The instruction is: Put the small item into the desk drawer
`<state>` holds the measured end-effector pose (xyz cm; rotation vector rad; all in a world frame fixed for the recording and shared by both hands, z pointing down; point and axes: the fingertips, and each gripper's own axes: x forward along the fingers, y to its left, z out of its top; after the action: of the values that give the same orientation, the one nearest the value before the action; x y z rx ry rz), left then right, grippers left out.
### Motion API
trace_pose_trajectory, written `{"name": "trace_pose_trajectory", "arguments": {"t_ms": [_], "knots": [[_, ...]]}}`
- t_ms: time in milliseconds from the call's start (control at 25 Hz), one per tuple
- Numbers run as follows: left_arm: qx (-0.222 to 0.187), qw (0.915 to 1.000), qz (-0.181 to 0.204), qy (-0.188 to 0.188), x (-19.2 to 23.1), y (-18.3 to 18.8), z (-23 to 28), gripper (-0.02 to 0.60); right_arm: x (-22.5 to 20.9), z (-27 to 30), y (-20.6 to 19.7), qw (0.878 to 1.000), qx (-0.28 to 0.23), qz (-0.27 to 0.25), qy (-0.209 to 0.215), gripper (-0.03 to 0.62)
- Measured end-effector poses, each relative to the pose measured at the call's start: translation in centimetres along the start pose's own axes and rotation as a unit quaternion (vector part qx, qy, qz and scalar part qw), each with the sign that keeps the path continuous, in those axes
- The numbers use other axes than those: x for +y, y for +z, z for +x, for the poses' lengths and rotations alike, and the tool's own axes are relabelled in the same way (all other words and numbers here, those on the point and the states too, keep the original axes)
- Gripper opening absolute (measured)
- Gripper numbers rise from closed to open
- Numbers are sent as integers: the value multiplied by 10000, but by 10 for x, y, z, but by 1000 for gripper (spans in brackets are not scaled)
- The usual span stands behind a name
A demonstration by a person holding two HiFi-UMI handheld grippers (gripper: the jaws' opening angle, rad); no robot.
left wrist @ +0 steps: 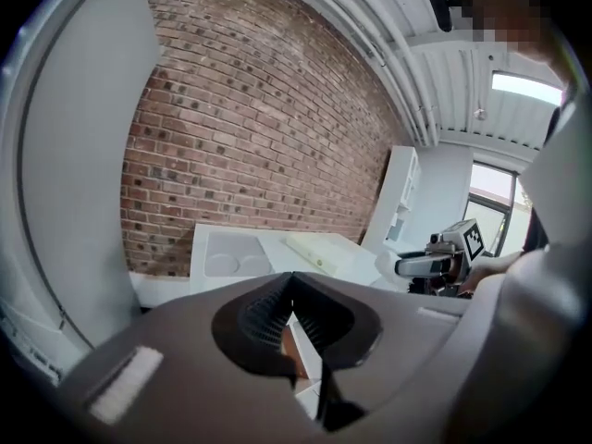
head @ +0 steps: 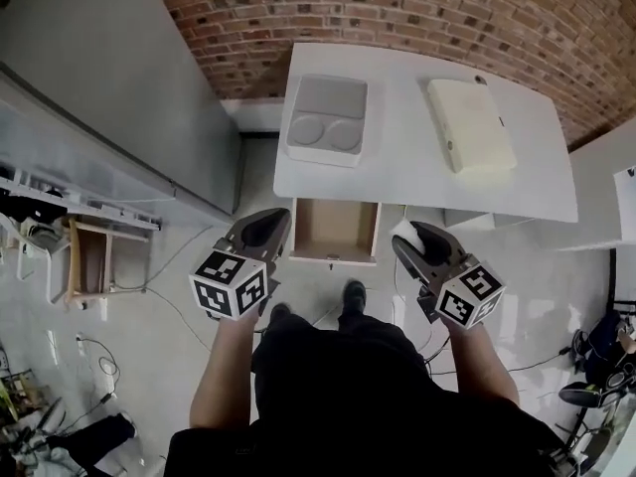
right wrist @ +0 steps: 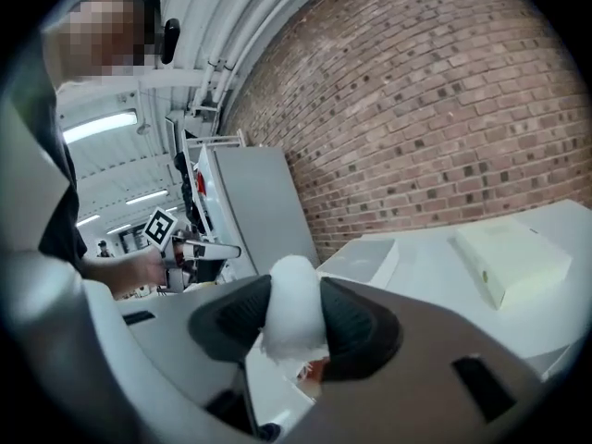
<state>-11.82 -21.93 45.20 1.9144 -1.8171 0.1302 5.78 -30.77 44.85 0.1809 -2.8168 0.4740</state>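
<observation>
Right tool: grips the small white item, right of frame centre.
Left tool: closed, holds nothing.
Drawer: open, just left of the item.

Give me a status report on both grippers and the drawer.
Left gripper shut, empty. Right gripper shut on white item. Drawer open, nothing blocking it.
</observation>
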Motion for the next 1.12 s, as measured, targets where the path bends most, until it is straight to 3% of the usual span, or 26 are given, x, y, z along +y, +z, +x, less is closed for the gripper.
{"name": "trace_pose_trajectory", "arguments": {"t_ms": [160,360,720,1120], "knots": [[117,9990,-199,376,-2,-20,-10,12,-6,13,-6,9993,114,-86,354,164],[163,9969,-466,610,9,-43,-32,12,19,43,-18,9970,272,-62,721,164],[-54,9954,-755,586,41,-74,-62,12,70,85,-57,9919,961,-163,816,164],[242,9932,-1035,479,68,-143,-45,12,83,137,-118,9763,1714,-648,1148,164]]}}
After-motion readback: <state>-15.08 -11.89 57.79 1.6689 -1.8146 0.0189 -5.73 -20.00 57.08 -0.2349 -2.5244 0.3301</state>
